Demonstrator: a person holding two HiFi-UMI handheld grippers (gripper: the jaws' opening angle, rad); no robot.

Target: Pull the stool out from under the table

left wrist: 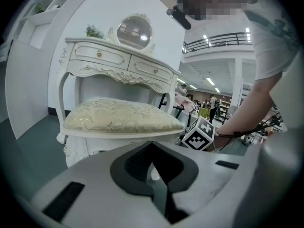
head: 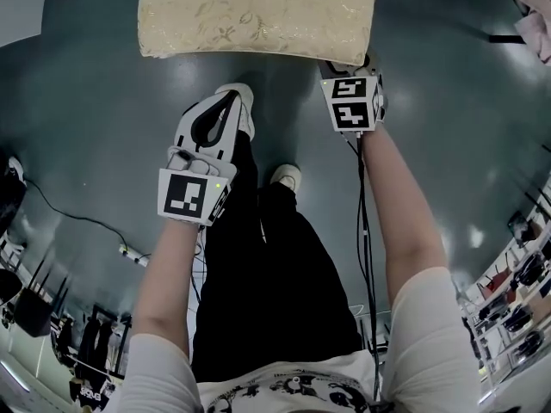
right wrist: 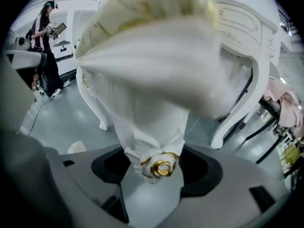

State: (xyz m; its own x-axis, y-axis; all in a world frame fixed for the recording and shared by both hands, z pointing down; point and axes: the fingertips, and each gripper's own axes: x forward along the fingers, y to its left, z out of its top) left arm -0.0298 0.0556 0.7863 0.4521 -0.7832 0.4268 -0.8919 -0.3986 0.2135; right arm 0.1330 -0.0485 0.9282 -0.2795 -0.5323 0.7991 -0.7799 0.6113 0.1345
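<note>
The stool (head: pixel 258 15) has a cream and gold cushion and white carved legs; it stands on the grey floor just ahead of my feet. My right gripper (head: pixel 349 65) reaches under the cushion's near right corner. One stool leg (right wrist: pixel 152 137), with its gold scroll (right wrist: pixel 161 166), stands between the jaws, which are spread wide, with floor showing beside the leg. My left gripper (head: pixel 231 101) hangs short of the stool, shut and empty. From the left gripper (left wrist: pixel 154 175) I see the stool (left wrist: pixel 123 115) in front of the white dressing table (left wrist: pixel 118 63).
The dressing table's curved legs (right wrist: pixel 247 103) stand behind the stool. My shoes (head: pixel 287 177) are close below the cushion. A cable (head: pixel 77 218) runs across the floor at left. Racks (head: pixel 516 299) line the right side. A person (right wrist: pixel 47 23) stands far off.
</note>
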